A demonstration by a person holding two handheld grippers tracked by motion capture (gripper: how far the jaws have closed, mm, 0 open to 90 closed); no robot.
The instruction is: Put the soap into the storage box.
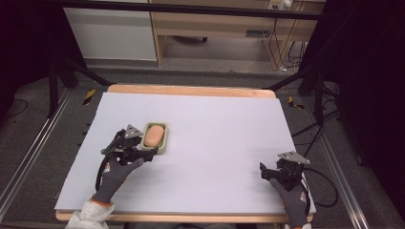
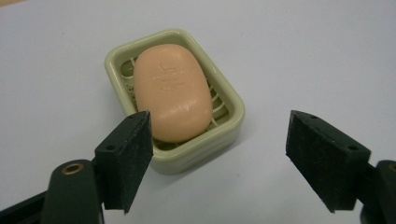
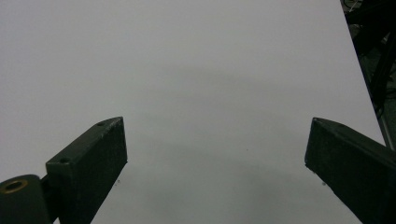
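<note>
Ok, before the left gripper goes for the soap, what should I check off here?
1. Left gripper jaws open wide enough for the soap: ok.
2. Soap seated in the dish, nothing on top: ok.
3. Jaws lined up around the soap: not ok; it sits off to one side, by one jaw, and beyond the tips.
4. Dish flat on the table: ok.
5. Right gripper open and well clear, near the table's front edge: ok.
6. Whether the dish will stay put when the soap lifts: cannot tell.

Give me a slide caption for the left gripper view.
Open left gripper poised just short of peach soap bar in its green dish.
</note>
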